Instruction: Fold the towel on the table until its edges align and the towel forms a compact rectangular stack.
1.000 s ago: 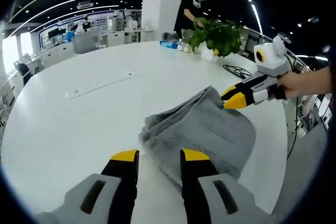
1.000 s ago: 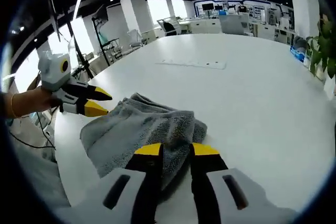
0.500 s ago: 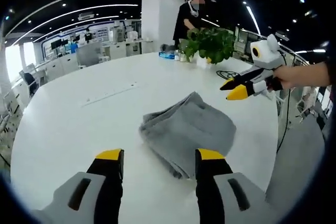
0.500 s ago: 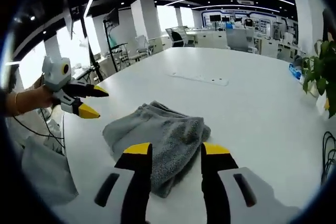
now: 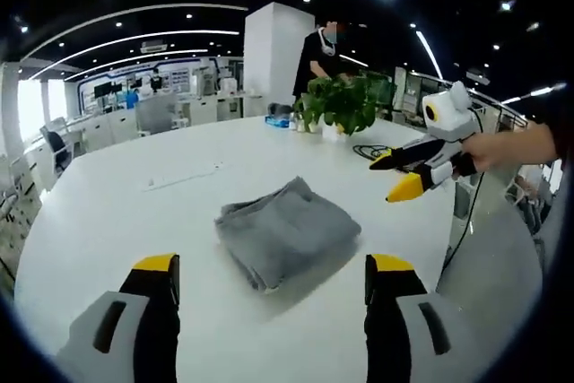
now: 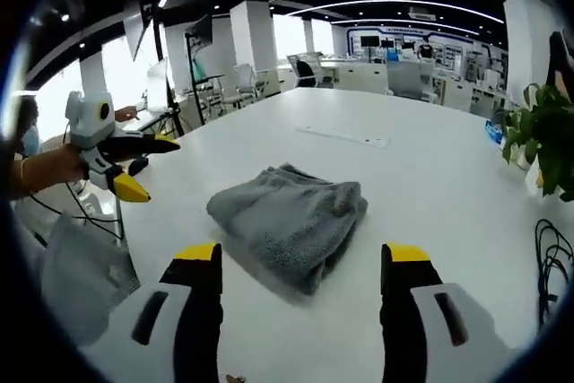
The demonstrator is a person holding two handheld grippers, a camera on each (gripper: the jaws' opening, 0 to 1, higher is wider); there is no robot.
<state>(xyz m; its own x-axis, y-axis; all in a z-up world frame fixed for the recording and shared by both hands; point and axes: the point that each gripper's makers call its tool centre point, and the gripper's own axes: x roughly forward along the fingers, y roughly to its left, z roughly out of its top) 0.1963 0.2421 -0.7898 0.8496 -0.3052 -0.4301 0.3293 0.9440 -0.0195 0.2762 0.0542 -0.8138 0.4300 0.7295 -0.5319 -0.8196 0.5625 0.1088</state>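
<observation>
A grey towel (image 5: 285, 230) lies folded into a thick, roughly rectangular stack on the round white table (image 5: 108, 221); it also shows in the right gripper view as the towel (image 6: 291, 218). My left gripper (image 5: 269, 268) hangs open well short of the towel, its yellow-tipped jaws wide apart and empty. In the right gripper view it appears as the left gripper (image 6: 134, 166) at the left, held by a hand. My right gripper (image 6: 302, 255) is open too, back from the towel, holding nothing. It enters the left gripper view as the right gripper (image 5: 395, 174), above the table's right edge.
A potted green plant (image 5: 341, 105) and small items stand at the table's far side, with a black cable (image 5: 368, 150) beside them. A person stands behind the plant by a white pillar (image 5: 273, 51). A flat power strip (image 6: 345, 135) lies on the table. Desks fill the background.
Both grippers let go of the towel, opened wide and drew back and up from it. The towel now lies free on the table as a folded stack.
</observation>
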